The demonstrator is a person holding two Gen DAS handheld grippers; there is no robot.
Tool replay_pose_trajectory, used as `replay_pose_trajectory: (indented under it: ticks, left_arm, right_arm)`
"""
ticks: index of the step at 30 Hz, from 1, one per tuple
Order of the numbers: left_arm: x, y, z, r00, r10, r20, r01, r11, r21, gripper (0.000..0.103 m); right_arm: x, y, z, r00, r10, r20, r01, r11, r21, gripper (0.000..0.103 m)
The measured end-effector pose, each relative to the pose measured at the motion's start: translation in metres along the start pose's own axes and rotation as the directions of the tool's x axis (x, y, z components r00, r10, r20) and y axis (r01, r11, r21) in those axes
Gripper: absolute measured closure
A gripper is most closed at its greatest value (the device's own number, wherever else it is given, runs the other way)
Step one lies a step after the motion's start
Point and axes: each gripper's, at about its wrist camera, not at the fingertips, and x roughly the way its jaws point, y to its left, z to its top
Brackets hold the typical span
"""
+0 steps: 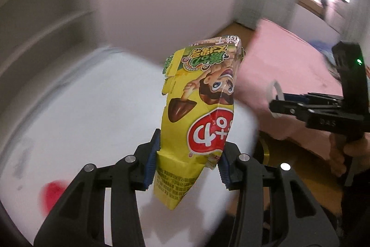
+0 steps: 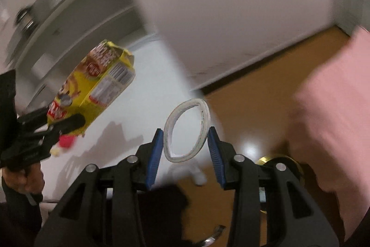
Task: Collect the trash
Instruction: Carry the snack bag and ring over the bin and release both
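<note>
The left gripper [image 1: 188,162] pinches a yellow snack box [image 1: 203,105] at frame centre; the right gripper [image 2: 186,145] squeezes a white tape ring [image 2: 203,117] above a white table [image 2: 138,103].

crumpled yellow printed snack box [image 1: 198,112]: upside-down, pinched between left gripper [image 1: 188,164] pads | squashed white tape ring [image 2: 186,131]: oval, upright between right gripper [image 2: 186,147] pads

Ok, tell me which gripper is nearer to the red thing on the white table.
Left. The left gripper, shut on the yellow snack box, hangs just above the red thing. The right gripper, squeezing a white ring, sits further right, off the white table edge.
</note>
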Motion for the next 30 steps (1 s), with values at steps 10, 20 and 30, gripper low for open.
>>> replay_pose_trajectory:
  ticks: [10,20,30]
  left_arm:
    - [0.133,-0.163,0.002,0.981,-0.128,-0.143,0.159,0.96,0.232,0.059]
    - [0.261,-0.177,-0.029,0.914,-0.129,-0.385,0.208,0.963,0.169,0.058]
    - [0.312,-0.187,-0.029,0.892,-0.184,-0.412,0.266,0.953,0.149,0.049]
  right_arm:
    - [-0.021,-0.191,-0.092,0.982,-0.166,-0.087,0.186,0.925,0.333,0.063]
    - [0.053,-0.246,-0.13,0.972,-0.089,-0.219,0.175,0.895,0.411,0.063]
    - [0.068,-0.252,-0.128,0.971,-0.074,-0.226,0.163,0.899,0.406,0.063]
